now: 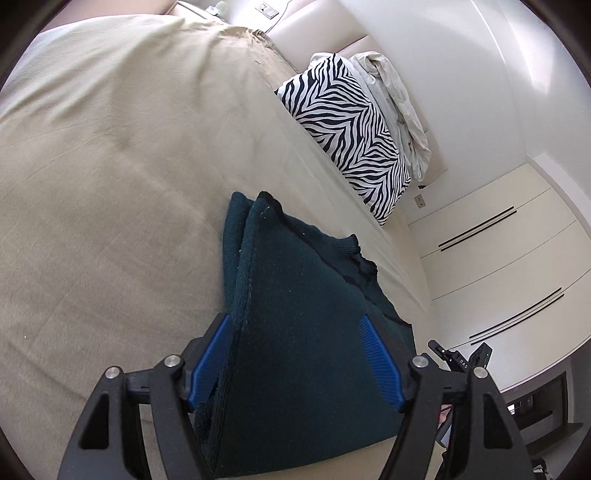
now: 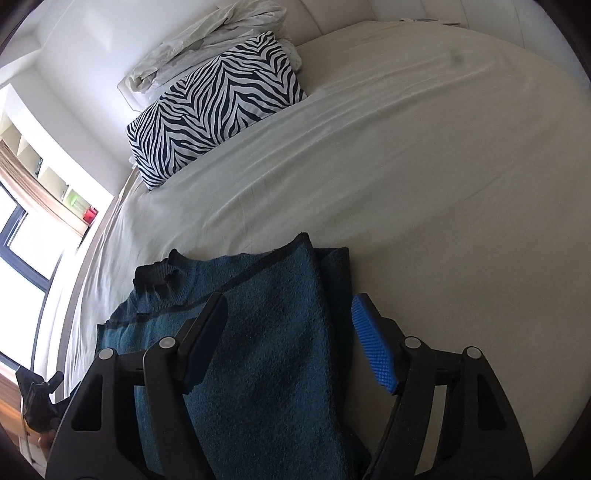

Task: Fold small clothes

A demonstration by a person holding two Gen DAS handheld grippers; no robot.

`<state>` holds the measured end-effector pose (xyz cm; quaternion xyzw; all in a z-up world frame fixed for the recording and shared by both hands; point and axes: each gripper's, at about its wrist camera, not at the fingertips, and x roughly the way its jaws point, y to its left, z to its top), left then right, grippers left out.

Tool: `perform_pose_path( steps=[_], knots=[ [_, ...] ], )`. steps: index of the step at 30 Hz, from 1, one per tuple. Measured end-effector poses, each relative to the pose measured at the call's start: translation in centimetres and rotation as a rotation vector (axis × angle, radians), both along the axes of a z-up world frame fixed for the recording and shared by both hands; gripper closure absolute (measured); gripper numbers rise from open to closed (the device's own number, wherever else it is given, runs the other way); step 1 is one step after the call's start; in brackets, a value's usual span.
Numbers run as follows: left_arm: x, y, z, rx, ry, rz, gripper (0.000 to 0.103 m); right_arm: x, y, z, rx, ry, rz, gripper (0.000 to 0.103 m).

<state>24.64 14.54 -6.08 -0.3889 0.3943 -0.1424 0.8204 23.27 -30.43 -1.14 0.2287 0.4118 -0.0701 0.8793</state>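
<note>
A dark teal knitted sweater lies folded on the beige bed sheet, its dark collar toward the far right. My left gripper stands open over it, the blue pads wide apart on either side of the folded edge, not pressing it. In the right wrist view the same sweater lies under my right gripper, which is also open: one pad rests above the knit, the other blue pad stands over the sheet just past the garment's right edge.
A zebra-print pillow and crumpled white bedding lie at the head of the bed. White wardrobe doors stand beyond the bed's edge. A window is at the left.
</note>
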Motion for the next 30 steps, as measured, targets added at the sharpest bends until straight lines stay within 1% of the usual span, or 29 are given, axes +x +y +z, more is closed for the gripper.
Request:
perform_pose_path(
  steps=[1, 2, 4, 5, 9, 12, 13, 14, 18, 19, 23, 24, 26, 30],
  knots=[
    [-0.5, 0.0, -0.3, -0.002, -0.001, 0.005, 0.030, 0.2, 0.3, -0.1, -0.018, 0.006, 0.020, 0.045],
    [-0.8, -0.2, -0.6, 0.006, -0.003, 0.006, 0.030, 0.1, 0.6, -0.2, -0.039, 0.012, 0.034, 0.047],
    [-1.5, -0.5, -0.9, 0.052, -0.011, 0.008, 0.030, 0.4, 0.8, -0.5, -0.058, 0.015, 0.043, 0.055],
    [-1.7, -0.5, -1.0, 0.069, -0.016, 0.010, 0.030, 0.5, 0.6, -0.7, -0.060, 0.016, 0.040, 0.056],
    [-2.0, -0.1, -1.4, 0.072, -0.029, 0.020, 0.030, 1.4, -0.5, -1.7, -0.070, 0.036, 0.000, 0.056],
    [-2.0, -0.1, -1.9, 0.081, -0.024, 0.017, 0.030, 1.8, -0.9, -2.7, -0.081, 0.069, -0.006, 0.061],
    [-2.0, 0.0, -2.1, 0.081, -0.024, 0.017, 0.030, 1.8, -0.9, -2.8, -0.083, 0.070, -0.002, 0.066],
    [-2.1, -0.1, -2.2, 0.081, -0.029, 0.016, 0.030, 1.8, -0.8, -2.9, -0.094, 0.071, 0.003, 0.069],
    [-2.3, -0.2, -2.1, 0.096, -0.043, 0.016, 0.030, 1.5, -0.1, -2.5, -0.172, 0.076, 0.012, 0.085],
    [-2.4, -0.3, -2.1, 0.098, -0.045, 0.017, 0.030, 1.4, 0.1, -2.4, -0.195, 0.078, 0.013, 0.087],
    [-2.4, -0.6, -2.0, 0.100, -0.044, 0.019, 0.030, 0.8, 1.2, -2.0, -0.272, 0.095, 0.021, 0.093],
    [-2.4, -0.6, -2.0, 0.102, -0.042, 0.019, 0.030, 0.7, 1.5, -2.0, -0.283, 0.099, 0.032, 0.095],
    [-2.4, -0.8, -2.1, 0.104, -0.041, 0.014, 0.030, 0.5, 2.2, -2.3, -0.299, 0.112, 0.058, 0.096],
    [-2.5, -1.0, -2.1, 0.117, -0.046, 0.008, 0.030, 0.2, 2.2, -2.5, -0.279, 0.120, 0.049, 0.095]
  ],
)
